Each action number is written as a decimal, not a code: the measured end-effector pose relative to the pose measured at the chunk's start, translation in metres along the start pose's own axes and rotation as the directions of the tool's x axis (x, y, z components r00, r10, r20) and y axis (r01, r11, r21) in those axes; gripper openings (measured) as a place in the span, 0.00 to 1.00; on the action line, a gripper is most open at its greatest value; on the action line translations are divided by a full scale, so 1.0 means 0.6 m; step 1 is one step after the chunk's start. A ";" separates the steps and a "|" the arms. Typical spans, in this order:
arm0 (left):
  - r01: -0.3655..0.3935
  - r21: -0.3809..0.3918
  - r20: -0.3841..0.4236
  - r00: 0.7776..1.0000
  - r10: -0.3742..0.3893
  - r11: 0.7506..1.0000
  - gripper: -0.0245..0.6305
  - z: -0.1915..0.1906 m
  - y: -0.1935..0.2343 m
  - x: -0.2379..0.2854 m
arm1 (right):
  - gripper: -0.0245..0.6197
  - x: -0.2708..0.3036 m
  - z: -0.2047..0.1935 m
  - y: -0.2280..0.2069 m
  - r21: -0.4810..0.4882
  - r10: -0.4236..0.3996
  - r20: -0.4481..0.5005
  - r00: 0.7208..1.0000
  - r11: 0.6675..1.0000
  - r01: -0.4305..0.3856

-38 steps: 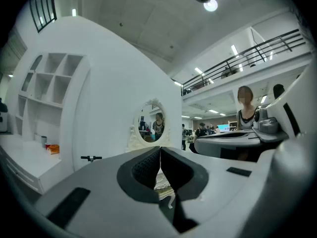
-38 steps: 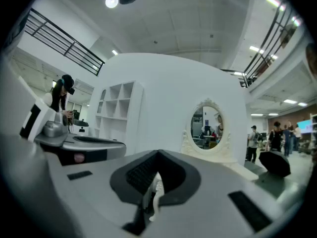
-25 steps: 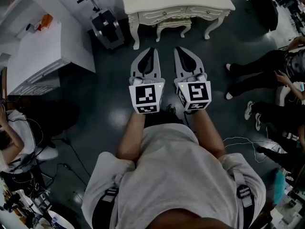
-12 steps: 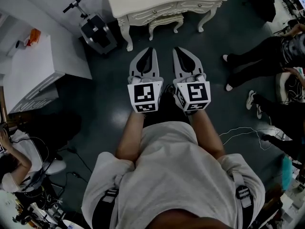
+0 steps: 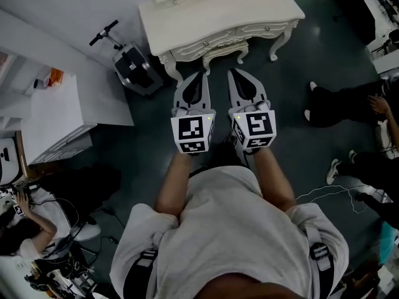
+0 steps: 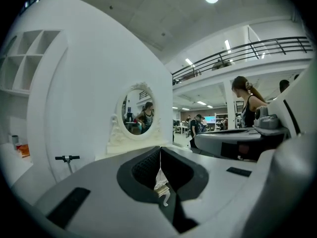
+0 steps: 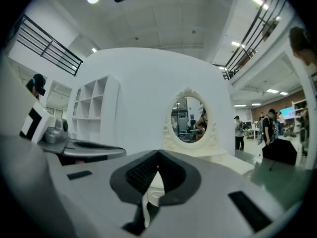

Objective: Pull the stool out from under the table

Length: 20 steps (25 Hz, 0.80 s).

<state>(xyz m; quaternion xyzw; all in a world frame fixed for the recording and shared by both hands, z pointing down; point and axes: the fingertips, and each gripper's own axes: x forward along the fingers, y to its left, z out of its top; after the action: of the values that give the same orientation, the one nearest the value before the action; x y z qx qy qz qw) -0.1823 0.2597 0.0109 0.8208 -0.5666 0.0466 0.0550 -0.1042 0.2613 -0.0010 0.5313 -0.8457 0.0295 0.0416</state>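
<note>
1. the table (image 5: 218,11) and the stool (image 5: 219,48) look like cream painted wood, smooth, with a soft shine.
2. the floor (image 5: 137,148) is dark, smooth and shiny.
3. the left gripper (image 5: 198,75) and right gripper (image 5: 235,73) have smooth grey plastic shells. their black pads (image 6: 145,168) look bumpy and dull.
4. the person's shirt (image 5: 224,229) is soft grey cloth.

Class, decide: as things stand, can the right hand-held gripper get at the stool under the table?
Probably yes. The stool shows its front edge under the table, and nothing stands between it and the right hand-held gripper. Its jaws are shut, though, so they must open first.
</note>
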 end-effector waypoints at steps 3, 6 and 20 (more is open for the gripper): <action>0.019 -0.001 -0.026 0.999 -0.019 1.000 0.05 -0.008 -0.028 0.059 | 0.06 0.024 -0.007 -0.061 0.022 -0.012 -0.009 1.000 1.000 0.012; 0.042 0.005 -0.050 0.998 -0.042 0.999 0.05 -0.019 -0.062 0.112 | 0.06 0.034 -0.023 -0.125 0.042 -0.031 -0.025 0.999 0.999 0.032; 0.132 0.003 -0.123 0.984 -0.130 0.991 0.05 -0.056 -0.136 0.253 | 0.06 0.081 -0.075 -0.261 0.092 -0.087 -0.101 0.991 0.991 0.097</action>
<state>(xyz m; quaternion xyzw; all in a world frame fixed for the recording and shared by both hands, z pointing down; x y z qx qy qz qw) -0.0529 0.1529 0.0620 0.8522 -0.5068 0.0962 0.0878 0.0177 0.1539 0.0494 0.5690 -0.8148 0.0942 0.0582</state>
